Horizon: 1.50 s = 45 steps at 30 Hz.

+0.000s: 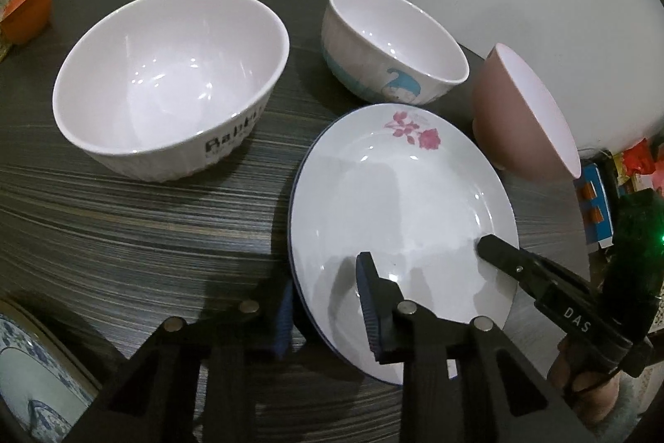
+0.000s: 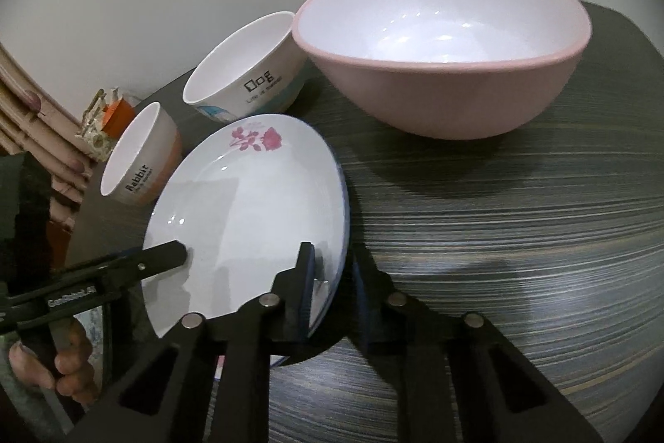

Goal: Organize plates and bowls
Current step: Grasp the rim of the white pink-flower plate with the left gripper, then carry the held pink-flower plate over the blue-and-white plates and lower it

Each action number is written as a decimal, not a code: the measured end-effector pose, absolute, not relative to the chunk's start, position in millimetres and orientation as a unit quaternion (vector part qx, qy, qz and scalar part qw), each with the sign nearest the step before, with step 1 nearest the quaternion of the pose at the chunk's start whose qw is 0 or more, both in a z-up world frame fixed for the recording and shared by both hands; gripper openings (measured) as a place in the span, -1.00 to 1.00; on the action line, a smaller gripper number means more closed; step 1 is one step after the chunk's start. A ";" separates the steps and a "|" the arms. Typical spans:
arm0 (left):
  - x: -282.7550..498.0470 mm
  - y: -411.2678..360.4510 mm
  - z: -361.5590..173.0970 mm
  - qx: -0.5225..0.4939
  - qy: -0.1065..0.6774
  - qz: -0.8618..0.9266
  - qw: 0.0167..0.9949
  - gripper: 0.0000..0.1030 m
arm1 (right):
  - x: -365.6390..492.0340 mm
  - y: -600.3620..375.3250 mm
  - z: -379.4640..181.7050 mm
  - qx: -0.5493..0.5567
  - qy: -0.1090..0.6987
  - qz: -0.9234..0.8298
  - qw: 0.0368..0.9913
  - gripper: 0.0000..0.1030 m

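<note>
The round white ceramic plate with a pink flower print [image 1: 398, 194] lies low and centre-right in the left wrist view, on the dark streaked wooden tabletop [image 1: 145, 227], with a blue edge under its rim that hints at a second plate beneath. Both claws pinch its rim from opposite sides, probably so the flat dish can be lifted level. The left gripper [image 1: 328, 312] has one pad on the inner face and one under the edge, clamped on the plate; the right gripper [image 2: 332, 289] has closed down on the opposite rim likewise. Beyond, at upper left, stands the large white bowl lettered "Rabbit" [image 1: 174, 77], upper centre the small white bowl with blue cartoon print [image 1: 394, 44], and right the pink bowl with white inside [image 1: 523, 115], all apart from the plate.
</note>
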<state>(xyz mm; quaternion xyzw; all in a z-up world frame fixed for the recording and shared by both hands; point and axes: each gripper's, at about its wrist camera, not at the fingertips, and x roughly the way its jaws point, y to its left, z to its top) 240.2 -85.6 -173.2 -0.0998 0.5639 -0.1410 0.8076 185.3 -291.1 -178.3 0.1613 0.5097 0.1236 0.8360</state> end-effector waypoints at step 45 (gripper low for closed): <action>122.7 10.4 -72.3 -0.084 0.498 -0.095 0.858 -0.61 | 117.8 -188.3 -86.4 0.101 0.440 0.168 0.876 -0.74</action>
